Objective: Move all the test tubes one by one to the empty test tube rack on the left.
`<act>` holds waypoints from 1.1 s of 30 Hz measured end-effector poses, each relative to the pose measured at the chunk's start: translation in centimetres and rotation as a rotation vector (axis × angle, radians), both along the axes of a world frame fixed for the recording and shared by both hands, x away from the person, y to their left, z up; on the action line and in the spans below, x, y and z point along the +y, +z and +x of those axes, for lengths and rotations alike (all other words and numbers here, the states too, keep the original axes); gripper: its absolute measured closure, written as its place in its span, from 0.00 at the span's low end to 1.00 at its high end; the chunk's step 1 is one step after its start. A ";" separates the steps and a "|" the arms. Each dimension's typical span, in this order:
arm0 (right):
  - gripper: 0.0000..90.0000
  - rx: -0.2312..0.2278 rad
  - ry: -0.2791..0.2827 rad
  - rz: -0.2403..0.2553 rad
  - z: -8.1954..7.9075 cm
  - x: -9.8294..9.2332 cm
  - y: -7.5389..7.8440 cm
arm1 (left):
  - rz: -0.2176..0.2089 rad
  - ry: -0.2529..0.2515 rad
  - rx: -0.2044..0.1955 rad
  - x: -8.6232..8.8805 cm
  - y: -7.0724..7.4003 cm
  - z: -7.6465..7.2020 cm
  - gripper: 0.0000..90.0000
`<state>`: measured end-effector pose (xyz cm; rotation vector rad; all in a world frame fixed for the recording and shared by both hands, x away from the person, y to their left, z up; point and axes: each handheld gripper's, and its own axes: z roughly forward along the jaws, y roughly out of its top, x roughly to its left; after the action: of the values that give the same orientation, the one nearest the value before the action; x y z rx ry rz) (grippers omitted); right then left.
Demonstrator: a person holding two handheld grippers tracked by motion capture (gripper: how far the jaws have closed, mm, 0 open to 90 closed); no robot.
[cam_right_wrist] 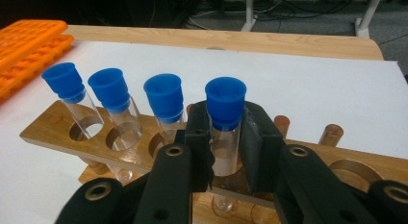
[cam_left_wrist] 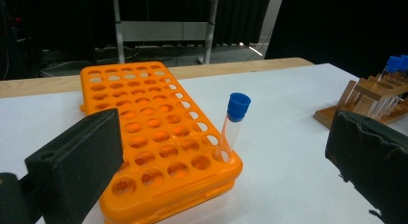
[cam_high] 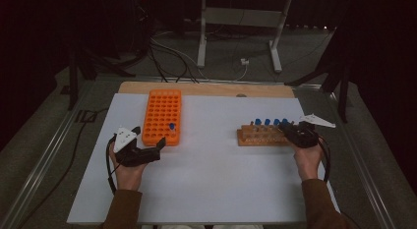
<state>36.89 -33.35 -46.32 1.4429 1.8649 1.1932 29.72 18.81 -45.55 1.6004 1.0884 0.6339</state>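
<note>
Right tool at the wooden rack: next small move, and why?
Probably lift straight up. The right tool is shut on the tube just under its blue cap, and the tube still sits in its hole in the wooden rack, with three capped neighbours close beside it. A vertical pull should clear the hole without knocking them.

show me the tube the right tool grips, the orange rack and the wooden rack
gripped tube (cam_right_wrist: 224, 101), right gripper view, blue cap
orange rack (cam_left_wrist: 144, 118), left gripper view, holed top face
wooden rack (cam_right_wrist: 53, 125), right gripper view, top board's left end

Both forearms reach in over the table: the left gripper (cam_high: 147, 149) rests low with jaws spread wide, while the right gripper (cam_right_wrist: 225, 152) has its jaws clamped together.
</note>
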 end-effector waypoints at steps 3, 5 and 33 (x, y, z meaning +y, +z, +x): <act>0.86 -0.010 -0.004 -0.005 -0.2 -0.1 0.2 | 0.000 0.001 0.001 0.0 0.0 0.0 0.01; 0.86 -0.024 -0.007 0.006 -0.4 -0.2 0.6 | 0.001 0.004 0.005 0.1 0.0 0.0 0.01; 0.86 -0.209 0.030 0.037 -3.7 -0.1 5.8 | -0.002 0.021 0.033 0.2 -0.5 0.0 0.01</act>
<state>33.22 -33.48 -40.47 1.2603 1.7358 1.3446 29.76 19.01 -46.02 1.6041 1.1314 0.6223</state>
